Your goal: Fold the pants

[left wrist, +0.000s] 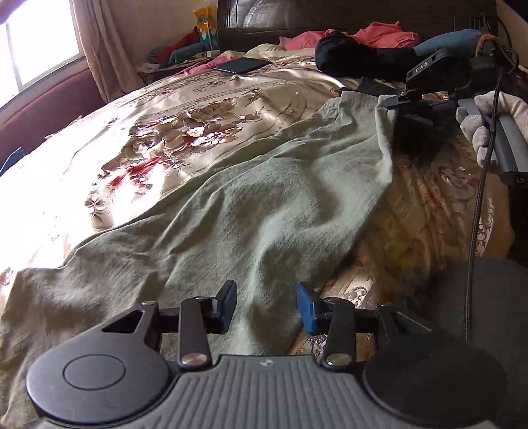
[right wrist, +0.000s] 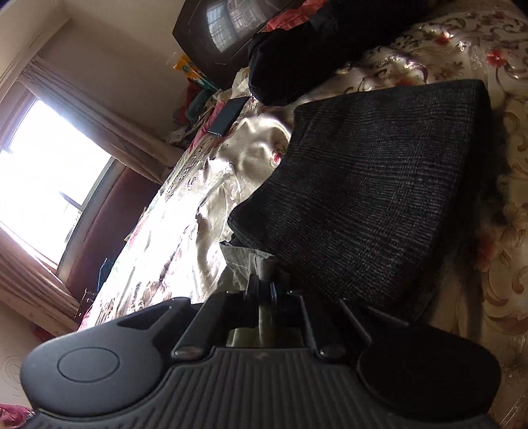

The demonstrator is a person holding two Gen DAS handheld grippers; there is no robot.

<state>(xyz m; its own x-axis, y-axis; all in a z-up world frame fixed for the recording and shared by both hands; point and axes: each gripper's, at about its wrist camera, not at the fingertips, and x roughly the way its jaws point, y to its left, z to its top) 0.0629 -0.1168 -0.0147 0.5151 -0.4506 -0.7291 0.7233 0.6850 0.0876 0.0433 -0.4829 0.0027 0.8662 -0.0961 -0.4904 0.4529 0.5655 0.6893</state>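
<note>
Left wrist view: green pants (left wrist: pixel 257 191) lie spread and wrinkled across the floral bedspread (left wrist: pixel 184 109), running from the lower left corner to the upper right. Left gripper (left wrist: pixel 267 308) hangs over the near part of the cloth, jaws spread, blue pads clear of the fabric with nothing pinched between them. Near right edge of the pants runs just under the right-hand pad, bare bedspread beyond it. Far corner of the pants lifts up at the right gripper (left wrist: pixel 407 114), held by a gloved hand (left wrist: pixel 488 122) with a black cable (left wrist: pixel 478 204) hanging down. Left of the pants is a wide sunlit stretch of bedspread, open up to a dark phone (left wrist: pixel 241 65) and a clothes pile (left wrist: pixel 349 39) by the headboard (left wrist: pixel 330 16). Right wrist view: right gripper (right wrist: pixel 262 293) jaws nearly pressed together, pinching a bunched green edge of the pants (right wrist: pixel 244 257). A folded dark garment (right wrist: pixel 373 191) sits just beyond the pinch, touching or overlapping the green edge, cannot tell which. Window (right wrist: pixel 43 184) and curtain (right wrist: pixel 99 115) sit off to the left.
</note>
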